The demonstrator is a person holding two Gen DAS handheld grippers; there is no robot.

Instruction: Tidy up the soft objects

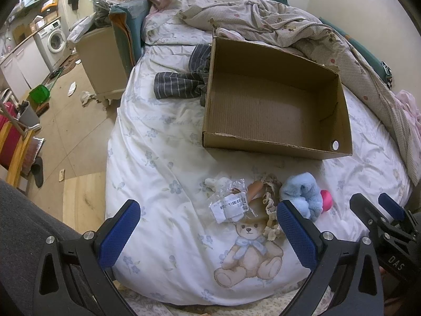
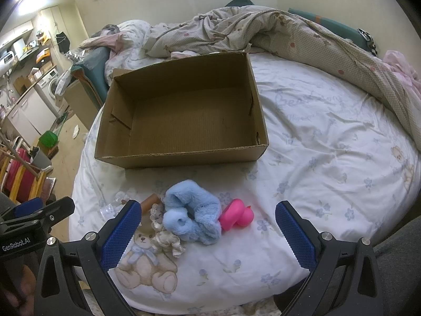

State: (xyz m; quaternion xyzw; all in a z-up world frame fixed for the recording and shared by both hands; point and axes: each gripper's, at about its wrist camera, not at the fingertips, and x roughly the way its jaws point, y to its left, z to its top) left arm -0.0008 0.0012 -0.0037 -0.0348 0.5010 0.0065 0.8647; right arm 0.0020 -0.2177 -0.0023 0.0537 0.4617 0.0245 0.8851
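An open, empty cardboard box (image 1: 273, 100) (image 2: 184, 115) sits on the bed. In front of it lies a small pile: a blue plush toy (image 1: 302, 192) (image 2: 192, 213), a pink soft duck (image 1: 327, 200) (image 2: 236, 214), a frilly beige and brown cloth item (image 1: 271, 202) (image 2: 165, 237), and a clear plastic packet with white items (image 1: 231, 205) (image 2: 110, 210). My left gripper (image 1: 208, 231) is open and empty, just in front of the packet. My right gripper (image 2: 208, 234) is open and empty, just in front of the blue plush and duck.
A crumpled checked duvet (image 1: 302, 29) (image 2: 302, 39) lies behind the box. Grey striped clothing (image 1: 181, 81) lies left of the box. The bed's left edge drops to a floor with a nightstand (image 1: 102, 60), a green bin (image 1: 39, 93) and a rack.
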